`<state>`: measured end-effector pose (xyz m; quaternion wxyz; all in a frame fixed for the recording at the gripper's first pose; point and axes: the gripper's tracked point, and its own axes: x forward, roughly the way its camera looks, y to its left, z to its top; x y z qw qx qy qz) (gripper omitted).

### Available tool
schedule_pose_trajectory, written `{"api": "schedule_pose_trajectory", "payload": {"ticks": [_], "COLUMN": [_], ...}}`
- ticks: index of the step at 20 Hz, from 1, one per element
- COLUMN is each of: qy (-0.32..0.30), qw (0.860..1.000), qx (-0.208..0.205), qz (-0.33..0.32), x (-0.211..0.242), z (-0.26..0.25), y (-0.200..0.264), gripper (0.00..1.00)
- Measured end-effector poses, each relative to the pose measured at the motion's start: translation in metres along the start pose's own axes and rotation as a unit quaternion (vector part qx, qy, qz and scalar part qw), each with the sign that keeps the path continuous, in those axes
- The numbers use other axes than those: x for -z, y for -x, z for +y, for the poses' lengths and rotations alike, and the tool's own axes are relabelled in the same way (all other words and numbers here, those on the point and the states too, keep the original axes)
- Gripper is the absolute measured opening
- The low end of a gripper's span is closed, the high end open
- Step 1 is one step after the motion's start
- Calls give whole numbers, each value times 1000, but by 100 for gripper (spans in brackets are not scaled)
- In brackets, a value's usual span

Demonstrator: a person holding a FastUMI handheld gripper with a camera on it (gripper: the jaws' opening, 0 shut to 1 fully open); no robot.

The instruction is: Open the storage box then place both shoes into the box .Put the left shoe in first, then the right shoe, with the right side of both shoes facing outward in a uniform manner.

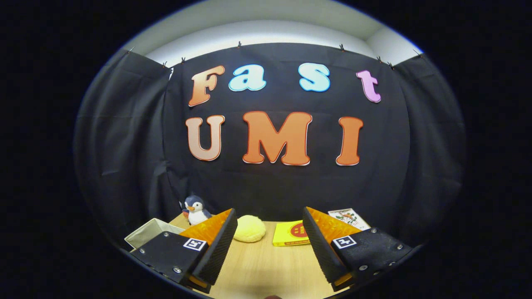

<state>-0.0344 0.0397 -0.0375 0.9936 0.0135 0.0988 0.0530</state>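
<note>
Gripper (pixel 270 232): fingers spread wide apart, nothing between them, no contact with any object; held level above the table (pixel 266 265).
Storage box (pixel 147 233): pale fabric-sided box at 9 o'clock of the left finger, at the table's near left corner; only an upper corner is visible, so lid or flap state cannot be told.
Shoes: location cannot be told from this view.
Other items: plush penguin (pixel 195 210) at 11 o'clock, beyond the left finger; yellow round soft object (pixel 249 228) at 12 o'clock, just ahead of the fingers; yellow flat packet (pixel 291 238) at 1 o'clock; printed card (pixel 349 218) at 2 o'clock.
Step in hand (judgement): opening the box, not yet begun.
Procedure (judgement): swing the gripper toward 9 o'clock and tilt down until the box top is centred between the fingers. Keep the fingers spread during approach. Clear the penguin. Close only on the lid edge or flap, then lift steadily without dragging the light box.
</note>
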Motion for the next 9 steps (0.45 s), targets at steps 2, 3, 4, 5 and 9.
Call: {"api": "schedule_pose_trajectory", "payload": {"ticks": [2,3,4,5,9], "qy": [5,3,-1,-5,-10], "qw": [1000,1000,1000,1000,999], "qx": [-2,-5,-5,-5,1], "qz": [-19,-25,-28,-30,-36], "x": [-10,-14,-12,-12,-13], "z": [5,7,1,1,0], "y": [4,7,2,3,4], "gripper": [94,95,95,95,95]}}
